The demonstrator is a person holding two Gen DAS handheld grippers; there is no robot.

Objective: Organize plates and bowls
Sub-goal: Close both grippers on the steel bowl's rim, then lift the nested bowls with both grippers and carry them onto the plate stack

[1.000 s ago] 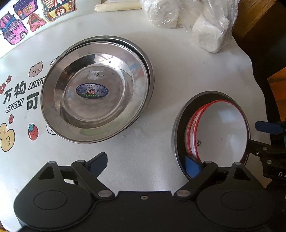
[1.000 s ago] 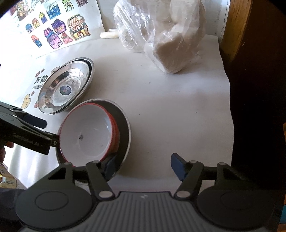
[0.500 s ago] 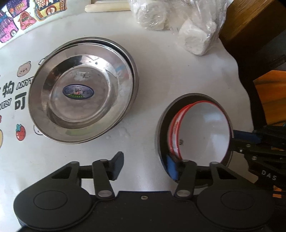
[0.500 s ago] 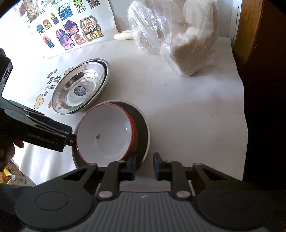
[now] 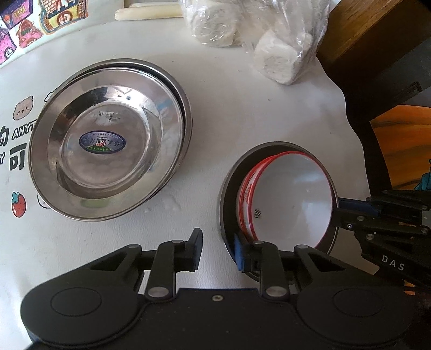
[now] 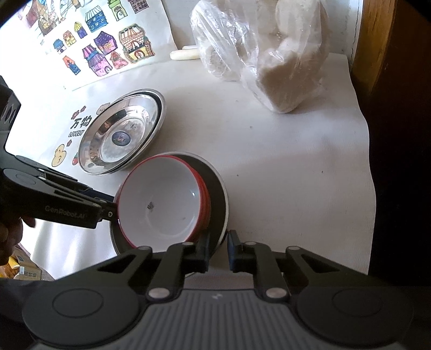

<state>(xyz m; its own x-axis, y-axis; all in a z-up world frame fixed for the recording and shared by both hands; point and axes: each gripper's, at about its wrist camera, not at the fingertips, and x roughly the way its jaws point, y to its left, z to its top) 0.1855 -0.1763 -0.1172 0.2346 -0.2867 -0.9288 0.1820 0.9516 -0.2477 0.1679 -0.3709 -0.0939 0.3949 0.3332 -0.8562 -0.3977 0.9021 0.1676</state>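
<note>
A dark plate (image 5: 229, 172) (image 6: 218, 188) lies on the white table and carries stacked red-rimmed white bowls (image 5: 293, 196) (image 6: 161, 204). My left gripper (image 5: 218, 250) has closed on the plate's near rim, one finger inside and one outside. My right gripper (image 6: 217, 249) is shut on the opposite rim of the same plate; it shows in the left wrist view (image 5: 350, 212) at the right. Stacked steel plates (image 5: 107, 140) (image 6: 121, 137) sit to the left of both grippers.
A plastic bag of white lumps (image 5: 269, 40) (image 6: 269, 53) lies at the back. A pale stick (image 5: 148, 12) lies by the wall. The table's right edge (image 6: 369, 188) drops next to a dark wooden cabinet (image 5: 377, 40).
Both grippers closed from wide open onto opposite rims of the dark plate. The left view shifted right, toward the plate.
</note>
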